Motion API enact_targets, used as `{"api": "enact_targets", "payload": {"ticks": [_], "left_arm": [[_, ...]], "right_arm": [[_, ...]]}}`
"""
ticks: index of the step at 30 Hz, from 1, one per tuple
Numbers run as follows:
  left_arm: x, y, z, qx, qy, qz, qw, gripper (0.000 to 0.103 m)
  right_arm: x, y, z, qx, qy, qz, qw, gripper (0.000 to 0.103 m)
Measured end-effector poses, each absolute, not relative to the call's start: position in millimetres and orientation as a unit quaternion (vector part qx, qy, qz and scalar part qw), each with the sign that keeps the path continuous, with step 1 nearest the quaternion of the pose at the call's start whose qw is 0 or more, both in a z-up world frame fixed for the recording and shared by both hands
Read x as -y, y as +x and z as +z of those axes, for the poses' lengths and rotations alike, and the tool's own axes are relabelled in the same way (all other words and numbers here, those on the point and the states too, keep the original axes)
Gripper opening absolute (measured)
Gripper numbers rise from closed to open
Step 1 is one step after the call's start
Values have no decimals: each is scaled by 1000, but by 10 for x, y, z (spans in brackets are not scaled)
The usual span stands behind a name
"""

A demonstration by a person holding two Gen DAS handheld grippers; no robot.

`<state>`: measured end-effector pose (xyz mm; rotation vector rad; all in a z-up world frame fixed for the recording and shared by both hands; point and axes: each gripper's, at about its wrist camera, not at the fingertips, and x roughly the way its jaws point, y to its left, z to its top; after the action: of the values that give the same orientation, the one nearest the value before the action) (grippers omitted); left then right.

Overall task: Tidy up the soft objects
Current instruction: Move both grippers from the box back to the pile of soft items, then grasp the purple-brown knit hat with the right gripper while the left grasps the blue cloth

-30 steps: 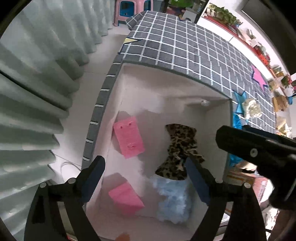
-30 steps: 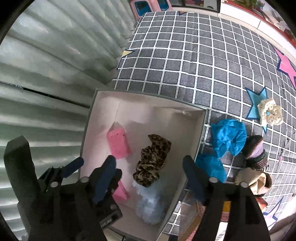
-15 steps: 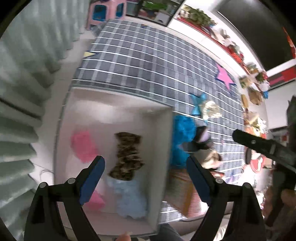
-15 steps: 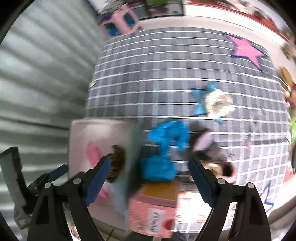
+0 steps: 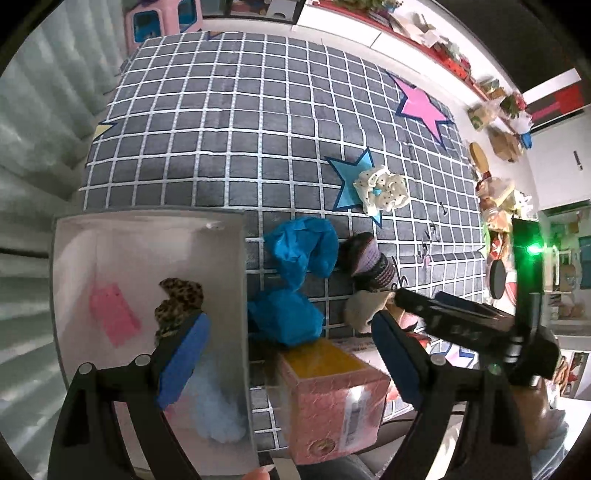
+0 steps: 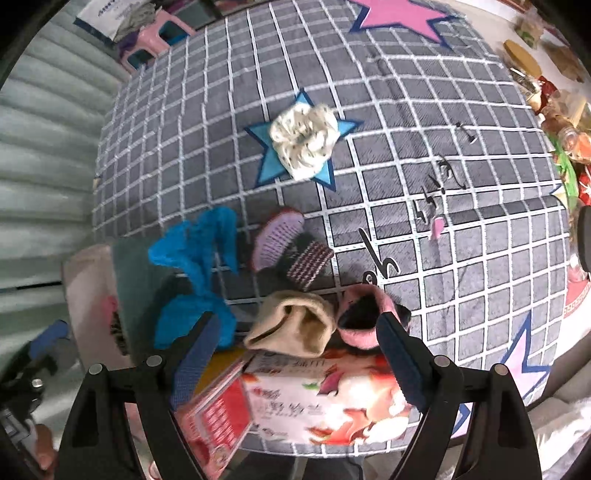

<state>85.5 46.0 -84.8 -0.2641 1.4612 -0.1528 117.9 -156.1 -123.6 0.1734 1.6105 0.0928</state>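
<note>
A white box [image 5: 236, 258] at the left of the grid mat holds a leopard scrunchie [image 5: 179, 301], a pink item [image 5: 112, 314] and a pale blue fluffy item [image 5: 218, 402]. Beside it lie two blue cloths [image 5: 303, 247] [image 6: 199, 243], a purple striped sock [image 6: 291, 247], a beige sock [image 6: 291, 325], a pink sock [image 6: 364, 310] and a dotted cream scrunchie [image 6: 304, 140]. My left gripper [image 5: 288, 362] is open and empty over the box's right wall. My right gripper [image 6: 295, 358] is open and empty above the beige and pink socks.
A pink carton [image 5: 332, 391] [image 6: 325, 402] stands at the mat's near edge, close under both grippers. Shelves with clutter [image 5: 495, 110] run along the right. A curtain [image 5: 33, 129] hangs at the left. A pink stool [image 5: 162, 18] is at the far end.
Both grippers have swung right, away from the box interior toward the loose socks and cloths on the mat. Both stay open and empty.
</note>
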Motion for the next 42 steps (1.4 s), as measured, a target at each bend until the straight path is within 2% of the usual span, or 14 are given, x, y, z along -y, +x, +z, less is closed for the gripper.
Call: {"api": "enact_targets", "payload": {"ticks": [10, 17, 18, 19, 21, 22, 25, 32, 33, 35, 42], "left_arm": [[-146, 1230, -1074, -689, -78, -42, 720, 91], [89, 1497, -1286, -706, -41, -29, 706, 91], [123, 1533, -1331, -710, -37, -26, 703, 91], [151, 1564, -1360, -712, -33, -23, 701, 91], [196, 1621, -1421, -717, -32, -22, 696, 92], [205, 1643, -1446, -719, -34, -21, 693, 92], [268, 1715, -1530, -725, -23, -13, 688, 92], [508, 1832, -1947, -750, 27, 1, 661, 92], [538, 1846, -2010, -752, 36, 6, 658, 92], [602, 1873, -2162, -757, 61, 15, 650, 92], [576, 1909, -2570, -783, 90, 49, 614, 92]], "right_arm": [[1329, 1456, -1914, -747, 4, 90, 659, 87], [1217, 1542, -2169, -745, -21, 128, 654, 87], [1208, 1553, -2190, -744, -22, 131, 655, 86], [1209, 1553, -2199, -742, -20, 136, 656, 74], [1202, 1560, -2221, -740, -9, 145, 656, 65], [1227, 1561, -2231, -741, -3, 149, 654, 58], [1386, 1585, -2262, -744, 24, 156, 650, 47], [2062, 1578, -2079, -731, 95, 128, 663, 46], [2162, 1566, -2050, -730, 106, 122, 664, 42], [2331, 1524, -1983, -726, 132, 116, 665, 42], [2444, 1445, -1834, -714, 162, 117, 670, 42]]}}
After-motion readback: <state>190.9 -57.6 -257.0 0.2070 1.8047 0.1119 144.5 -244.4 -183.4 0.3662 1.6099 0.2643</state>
